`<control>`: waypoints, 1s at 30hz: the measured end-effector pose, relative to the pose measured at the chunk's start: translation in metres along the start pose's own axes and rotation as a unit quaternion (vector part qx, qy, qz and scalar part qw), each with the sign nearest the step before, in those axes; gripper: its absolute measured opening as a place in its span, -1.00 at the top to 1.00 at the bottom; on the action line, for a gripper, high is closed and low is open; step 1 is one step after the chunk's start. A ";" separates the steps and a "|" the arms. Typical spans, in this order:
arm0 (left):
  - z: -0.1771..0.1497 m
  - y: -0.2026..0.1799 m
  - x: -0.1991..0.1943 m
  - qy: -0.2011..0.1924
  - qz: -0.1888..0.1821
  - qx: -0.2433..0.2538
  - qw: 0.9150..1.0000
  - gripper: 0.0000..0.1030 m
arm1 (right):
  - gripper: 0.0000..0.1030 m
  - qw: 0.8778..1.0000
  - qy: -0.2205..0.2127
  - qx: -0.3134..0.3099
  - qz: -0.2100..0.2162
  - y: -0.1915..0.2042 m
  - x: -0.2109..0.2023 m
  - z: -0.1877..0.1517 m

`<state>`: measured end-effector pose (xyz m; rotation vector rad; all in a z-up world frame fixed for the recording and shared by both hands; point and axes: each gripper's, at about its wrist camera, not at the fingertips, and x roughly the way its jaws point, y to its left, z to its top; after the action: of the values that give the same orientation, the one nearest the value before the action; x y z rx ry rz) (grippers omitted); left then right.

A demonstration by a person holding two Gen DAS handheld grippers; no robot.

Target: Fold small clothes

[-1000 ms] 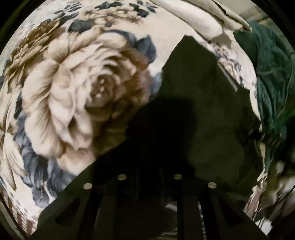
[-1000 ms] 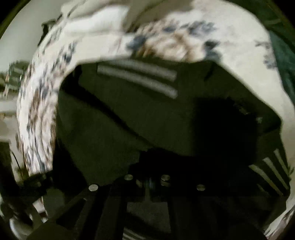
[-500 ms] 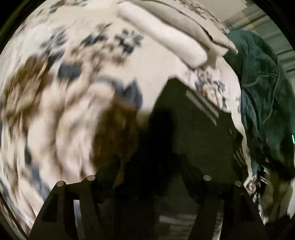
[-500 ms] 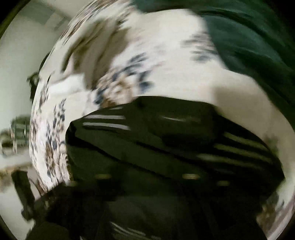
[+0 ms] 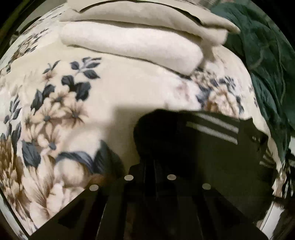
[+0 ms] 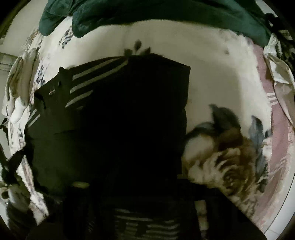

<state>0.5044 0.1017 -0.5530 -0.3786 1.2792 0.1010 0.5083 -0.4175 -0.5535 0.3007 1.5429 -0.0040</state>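
A black garment with white side stripes [image 5: 212, 145] lies on a floral blanket [image 5: 103, 92]. In the left wrist view my left gripper [image 5: 150, 166] sits at the garment's near left edge, its fingers close together and dark against the cloth. In the right wrist view the same black garment [image 6: 114, 114] fills the middle, stripes at its upper left. My right gripper [image 6: 132, 184] is lost in the dark cloth; its fingers cannot be made out.
Folded cream clothes [image 5: 140, 42] are stacked at the far side of the blanket. A dark green garment [image 5: 267, 70] lies at the right, and shows along the top of the right wrist view [image 6: 166, 16]. A pale cloth [image 6: 280, 73] lies at the blanket's right edge.
Both grippers have swung across the blanket with the black garment; the left fingers opened and came together again. The garment now lies more compactly, stripes showing on top.
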 end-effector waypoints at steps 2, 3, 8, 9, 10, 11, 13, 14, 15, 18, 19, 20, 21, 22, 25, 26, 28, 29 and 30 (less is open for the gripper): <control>0.006 0.002 0.007 0.006 0.006 -0.001 1.000 0.91 | 0.85 0.999 -0.042 0.011 -0.018 -0.001 -0.008 -0.004; 0.007 0.002 0.013 0.015 0.011 0.008 1.000 0.91 | 0.85 0.997 -0.061 0.019 -0.032 -0.001 -0.013 -0.004; 0.005 0.003 0.009 0.034 0.023 0.027 0.999 0.82 | 0.79 0.997 -0.045 0.043 -0.049 -0.004 -0.004 0.001; 0.004 0.005 -0.001 0.033 0.016 0.021 0.999 0.82 | 0.76 0.997 -0.038 0.046 -0.041 -0.005 -0.006 0.002; 0.003 0.004 -0.012 0.025 0.014 0.019 0.999 0.80 | 0.56 0.998 -0.028 0.051 -0.028 -0.007 -0.011 0.001; 0.001 0.002 -0.027 0.005 0.022 0.025 0.999 0.49 | 0.19 0.998 -0.022 0.055 -0.018 -0.008 -0.017 0.001; -0.007 -0.008 -0.049 -0.022 0.037 0.048 0.998 -0.76 | -0.28 0.997 -0.024 0.065 0.018 -0.013 -0.041 -0.007; -0.015 -0.014 -0.060 -0.033 0.046 0.056 0.997 -1.00 | -0.35 0.997 -0.026 0.064 0.022 -0.015 -0.047 -0.011; -0.022 -0.019 -0.069 -0.043 0.054 0.064 0.996 -1.00 | -0.36 0.998 -0.025 0.058 0.029 -0.015 -0.058 -0.017; -0.057 -0.050 -0.096 -0.054 0.065 0.093 0.992 -1.00 | -0.50 0.998 -0.013 0.033 0.046 -0.029 -0.082 -0.040; -0.078 -0.067 -0.107 -0.057 0.068 0.103 0.991 -1.00 | -0.50 0.998 -0.008 0.032 0.056 -0.036 -0.085 -0.047; -0.095 -0.077 -0.113 -0.055 0.067 0.107 0.990 -1.00 | -0.50 0.997 -0.002 0.034 0.067 -0.042 -0.086 -0.052; -0.127 -0.098 -0.122 -0.040 0.056 0.110 0.992 -1.00 | -0.50 0.996 0.009 0.038 0.080 -0.051 -0.088 -0.060; -0.147 -0.112 -0.126 -0.030 0.044 0.111 0.992 -1.00 | -0.50 0.995 0.019 0.037 0.089 -0.060 -0.089 -0.067; -0.243 -0.179 -0.127 0.030 0.022 0.125 0.991 -1.00 | -0.50 0.994 0.040 0.016 0.105 -0.088 -0.096 -0.090; -0.270 -0.197 -0.124 0.052 0.015 0.126 0.991 -1.00 | -0.50 0.993 0.045 0.008 0.105 -0.097 -0.097 -0.095; -0.341 -0.238 -0.107 0.121 -0.009 0.134 0.984 -1.00 | -0.50 0.992 0.055 -0.007 0.110 -0.118 -0.104 -0.105; -0.363 -0.252 -0.100 0.144 -0.017 0.137 0.980 -1.00 | -0.50 0.992 0.058 -0.011 0.111 -0.126 -0.105 -0.106; -0.391 -0.268 -0.092 0.164 -0.021 0.141 0.976 -1.00 | -0.50 0.991 0.061 -0.017 0.114 -0.135 -0.105 -0.106</control>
<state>0.1955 -0.2659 -0.4994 -0.1809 1.5866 -0.1861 0.3750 -0.5465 -0.4754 0.4560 1.6206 0.2232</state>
